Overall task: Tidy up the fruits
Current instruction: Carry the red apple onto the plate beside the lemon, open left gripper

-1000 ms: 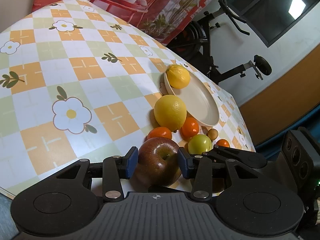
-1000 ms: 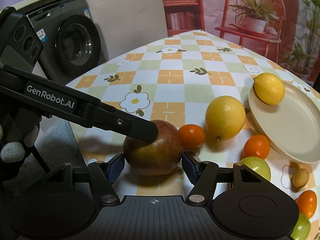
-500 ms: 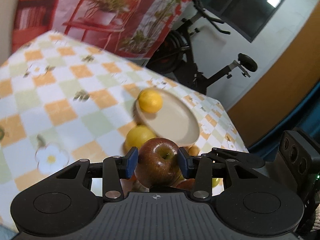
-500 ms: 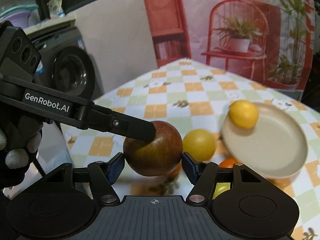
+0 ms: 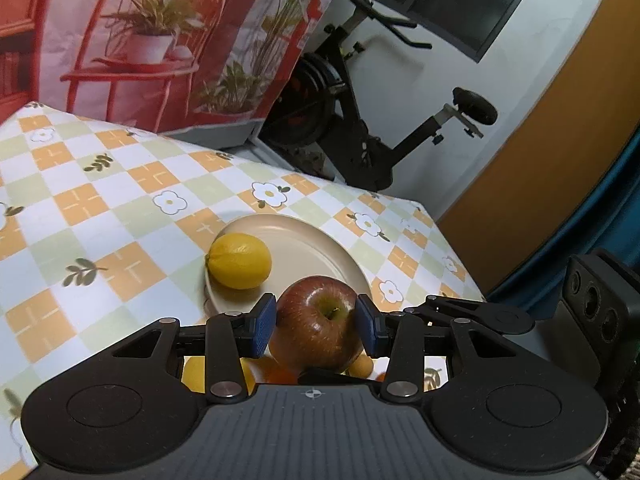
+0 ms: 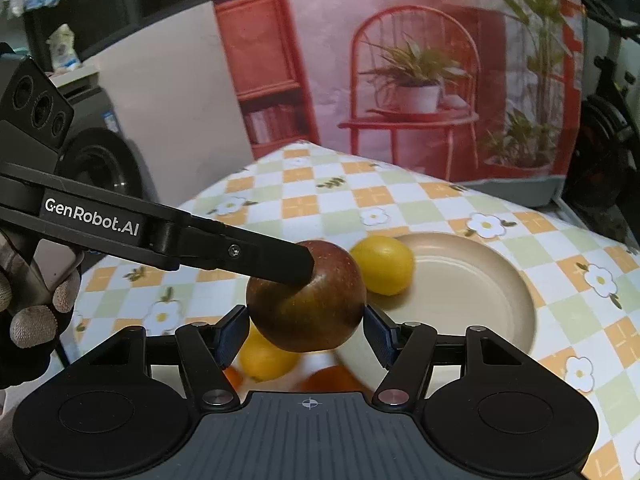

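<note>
Apple [image 5: 318, 322] is off the tablecloth [image 5: 120, 216] now, up in the air right at the near rim of the cream plate [image 5: 320, 248]; a second ago it was sitting on the cloth among the oranges and the big lemon, well short of the plate; both hands have carried it up and across together. Left gripper [image 5: 316, 322] is clamped on the apple, blue pads squeezing either side of it; seen from the right wrist, one black left finger presses into its top. Right gripper [image 6: 306, 330] brackets the same apple too; its pads sit right at the flanks and it rode along with the lift, so I'd call that grasping as well, just looser. Small lemon [image 5: 239, 261] already sits on the plate's far-left part; the rest of the plate is bare. Leftover yellow and orange fruit [image 6: 264, 356] shows under the apple, on the near side of the plate. My read: second fruit nearly delivered; lowering and letting go come next, with several still to go.
</note>
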